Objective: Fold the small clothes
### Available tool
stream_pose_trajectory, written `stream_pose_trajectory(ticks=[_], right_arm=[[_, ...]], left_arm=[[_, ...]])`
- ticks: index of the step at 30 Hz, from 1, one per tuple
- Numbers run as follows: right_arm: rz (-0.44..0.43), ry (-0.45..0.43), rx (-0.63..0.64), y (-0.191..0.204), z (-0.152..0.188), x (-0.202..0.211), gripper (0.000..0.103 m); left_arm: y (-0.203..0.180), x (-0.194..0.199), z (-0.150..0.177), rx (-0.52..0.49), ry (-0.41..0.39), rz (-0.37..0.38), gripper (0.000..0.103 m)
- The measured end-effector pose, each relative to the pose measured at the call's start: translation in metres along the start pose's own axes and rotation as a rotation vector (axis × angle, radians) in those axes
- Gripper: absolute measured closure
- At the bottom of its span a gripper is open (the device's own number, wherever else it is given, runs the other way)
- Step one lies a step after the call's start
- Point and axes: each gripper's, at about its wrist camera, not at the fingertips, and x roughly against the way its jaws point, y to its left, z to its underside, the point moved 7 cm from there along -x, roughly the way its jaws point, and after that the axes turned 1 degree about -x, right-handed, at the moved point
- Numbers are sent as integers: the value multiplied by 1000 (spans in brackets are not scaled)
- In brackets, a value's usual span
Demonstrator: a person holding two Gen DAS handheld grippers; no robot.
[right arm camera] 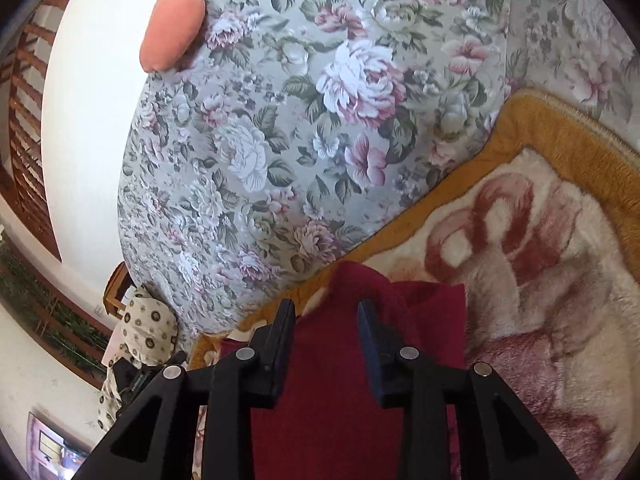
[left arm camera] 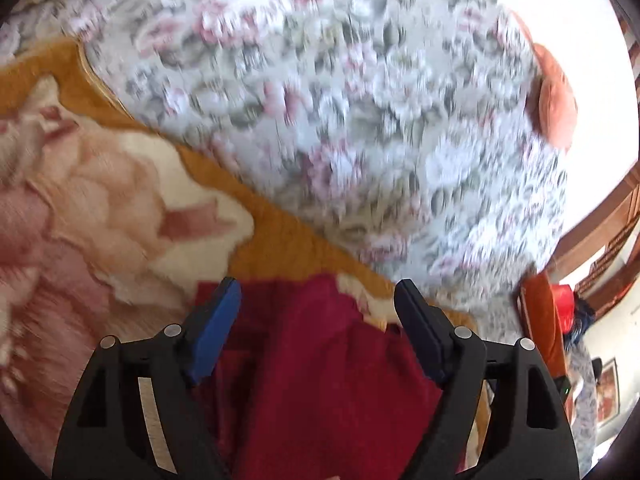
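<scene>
On the plush blanket (right arm camera: 532, 240), the one with the mustard border and pink blooms, lies our garment: a dark red cloth (right arm camera: 344, 392), and that blanket is the landmark for everything else. Behind its border rises a big floral-print cushion (right arm camera: 280, 128), with a salmon pillow (right arm camera: 176, 28) tucked at the cushion's far edge, well away from the blanket. The red cloth sits right against the blanket's mustard border, spread under both tools, and from the right wrist view it shows a layered look, one edge lying across another, with a corner poking up toward the border. My read: a fold has likely been laid down and the piece is partway through, though how many folds remain I cannot say, since most of the cloth hides beneath the tools. No stack of finished pieces is visible anywhere on the blanket.

Now the tools! The left gripper (left arm camera: 318, 330) hangs over the cloth with its fingers, one blue-padded, spread wide apart, nothing pinched between them; the picture is smeared with motion blur. The right gripper (right arm camera: 326, 344) stands parted more narrowly, red cloth showing in the gap, and its pads (right arm camera: 366, 340) do not look pressed on any fabric, so I judge both are free of the garment
</scene>
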Motion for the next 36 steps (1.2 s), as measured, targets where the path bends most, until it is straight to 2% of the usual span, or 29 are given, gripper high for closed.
stream_pose_trajectory(ticks=[3, 7, 10, 12, 14, 17, 18, 20, 25, 28, 30, 36], right_arm=[[39, -37, 6, -5, -7, 13, 72], [243, -73, 142, -3, -12, 13, 72], [321, 1, 282, 16, -3, -14, 77], [355, 62, 410, 34, 8, -40, 84], [413, 108, 456, 31, 16, -62, 85], [508, 167, 472, 7, 21, -88, 85], [526, 178, 481, 0, 22, -92, 85], [566, 216, 490, -19, 24, -100, 86], [563, 224, 507, -29, 26, -106, 85], [588, 222, 531, -26, 29, -110, 81], [604, 223, 553, -23, 31, -114, 75], [650, 216, 615, -18, 35, -117, 74]], left_arm=[[-3, 4, 1, -17, -38, -32, 24], [-39, -33, 30, -214, 18, -85, 24], [-60, -70, 48, -348, 65, -145, 25], [-61, -93, 54, -415, 99, -205, 27], [-50, -116, 56, -428, 139, -291, 28], [-19, -135, 57, -426, 173, -386, 29], [-6, -139, 59, -391, 182, -368, 30], [-3, -132, 56, -349, 141, -304, 30], [10, -121, 51, -230, 95, -174, 30], [8, -121, 52, -231, 99, -164, 30], [8, -121, 52, -229, 97, -160, 30], [5, -123, 52, -235, 98, -168, 30]])
